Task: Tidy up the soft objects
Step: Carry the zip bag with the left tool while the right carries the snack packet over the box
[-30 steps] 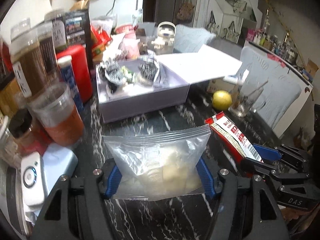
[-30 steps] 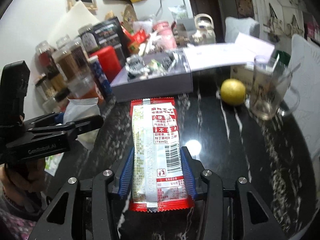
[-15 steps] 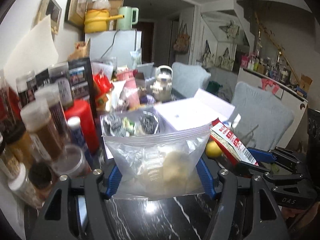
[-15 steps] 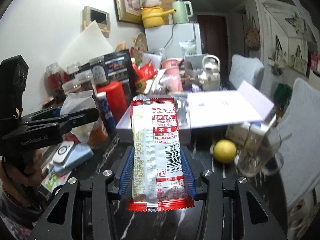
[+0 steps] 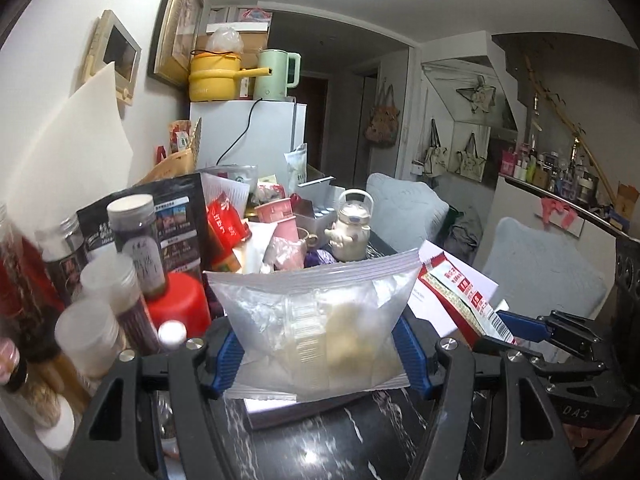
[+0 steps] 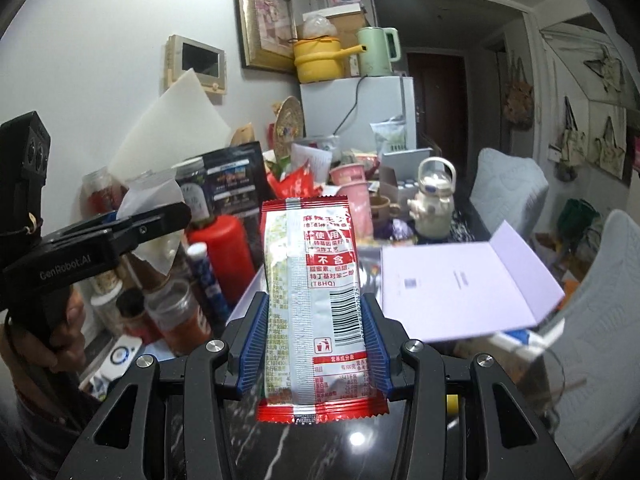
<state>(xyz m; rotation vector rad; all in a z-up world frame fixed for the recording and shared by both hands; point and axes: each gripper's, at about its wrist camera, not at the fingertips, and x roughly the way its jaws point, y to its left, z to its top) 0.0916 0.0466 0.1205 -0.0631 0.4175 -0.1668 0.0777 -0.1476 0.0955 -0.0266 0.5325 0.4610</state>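
The left side of the dark marble table [image 5: 340, 440] is crowded with jars [image 5: 138, 240] and a red canister [image 5: 182, 304], packed close beside the left gripper [image 5: 320, 354], so little room is left there; more bare marble is seen straight ahead and below both tools. A pale box [image 6: 248, 304] with its lid [image 6: 460, 280] folded open to the right lies just beyond the fingers, its near edge showing under the bag [image 5: 316, 320] in the left view. Chairs [image 6: 508, 196] stand along the table's far right side. Compared with a second ago, both grippers have been raised well clear of the tabletop: the marble and the lemon that filled the earlier views have dropped out of sight, and the fridge [image 6: 356, 108], the frame [image 6: 266, 16] and the ceiling are now taken in. The grips are unchanged. The clear zip bag, with pale lumps inside, is pinched at its lower sides between the blue pads [image 5: 228, 354] of the left gripper and stands upright above them, in the air over the box's near edge. The red-edged snack packet [image 6: 316, 296] is clamped at its lower half by the right gripper [image 6: 316, 346], its jaws narrow on it, and rises upright, back side facing the camera. In the left view the packet [image 5: 460, 296] is seen just right of the bag, apart from it.
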